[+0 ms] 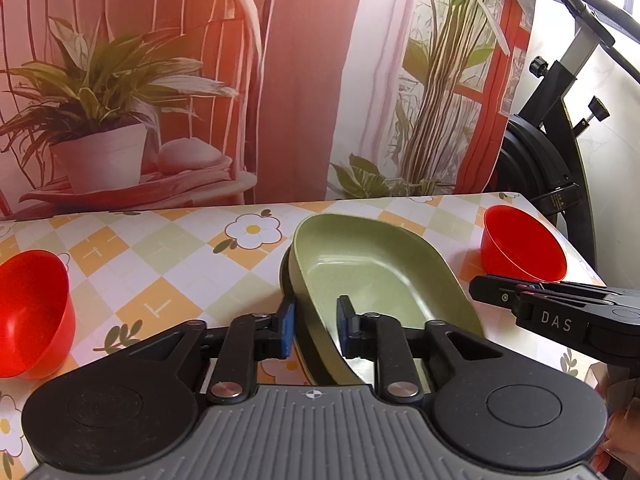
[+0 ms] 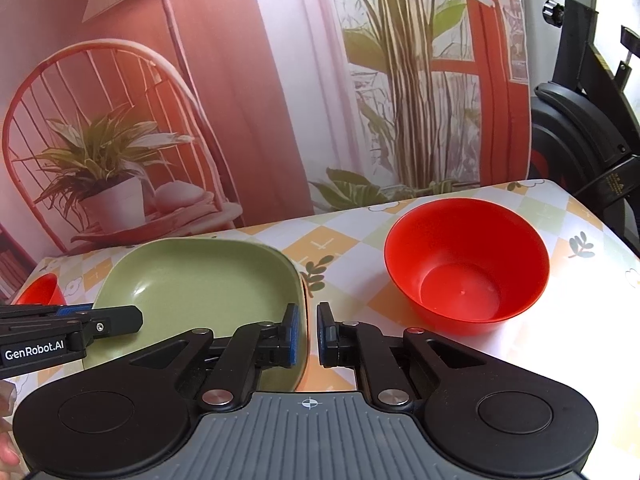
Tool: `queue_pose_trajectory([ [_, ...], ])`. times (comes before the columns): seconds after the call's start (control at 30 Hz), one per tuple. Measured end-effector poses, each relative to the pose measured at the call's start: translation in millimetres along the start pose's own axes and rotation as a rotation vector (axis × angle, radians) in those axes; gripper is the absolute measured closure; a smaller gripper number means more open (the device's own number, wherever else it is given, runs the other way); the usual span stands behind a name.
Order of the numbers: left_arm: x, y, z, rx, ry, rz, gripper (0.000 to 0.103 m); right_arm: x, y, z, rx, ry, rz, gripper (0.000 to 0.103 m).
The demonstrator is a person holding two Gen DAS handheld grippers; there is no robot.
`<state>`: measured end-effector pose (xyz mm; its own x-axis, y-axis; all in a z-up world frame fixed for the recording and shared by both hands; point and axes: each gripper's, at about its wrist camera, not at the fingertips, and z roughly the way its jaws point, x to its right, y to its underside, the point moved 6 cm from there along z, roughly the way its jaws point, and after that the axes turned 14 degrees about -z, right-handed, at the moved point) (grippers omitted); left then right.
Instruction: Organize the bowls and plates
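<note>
From the left wrist camera, the left tool [image 1: 316,330] straddles the near left rim of a pale green, rounded-square plastic plate [image 1: 372,272], one blue-padded finger outside and one inside; the pads sit just off the rim, so the jaws are spread rather than pinching. The plate is tilted, its far side raised, on the flower-and-check patterned surface [image 1: 168,264]. A red plastic bowl [image 1: 34,316] stands at far left and a second red plastic bowl [image 1: 522,246] at the far right corner.

From the right wrist camera, the right tool [image 2: 308,334] brackets the same green plate's right rim, jaws narrowly parted, not visibly pressing it. The second red bowl sits upright just right of the plate, apart from it.
</note>
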<state>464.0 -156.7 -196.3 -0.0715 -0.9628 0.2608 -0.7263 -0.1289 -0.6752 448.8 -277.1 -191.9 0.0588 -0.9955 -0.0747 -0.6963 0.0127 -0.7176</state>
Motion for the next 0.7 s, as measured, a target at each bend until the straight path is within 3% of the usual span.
queue_pose_trajectory([
  [0.37,4.0,-3.5,-10.5,0.034,-0.004,0.016,0.073,9.9,2.6,-14.8,0.03,0.007,0.017,0.093],
  [0.7,17.1,-4.4,-16.7,0.047,0.028,0.029,0.073,41.8,7.6,-39.3,0.098,0.048,0.015,0.093],
])
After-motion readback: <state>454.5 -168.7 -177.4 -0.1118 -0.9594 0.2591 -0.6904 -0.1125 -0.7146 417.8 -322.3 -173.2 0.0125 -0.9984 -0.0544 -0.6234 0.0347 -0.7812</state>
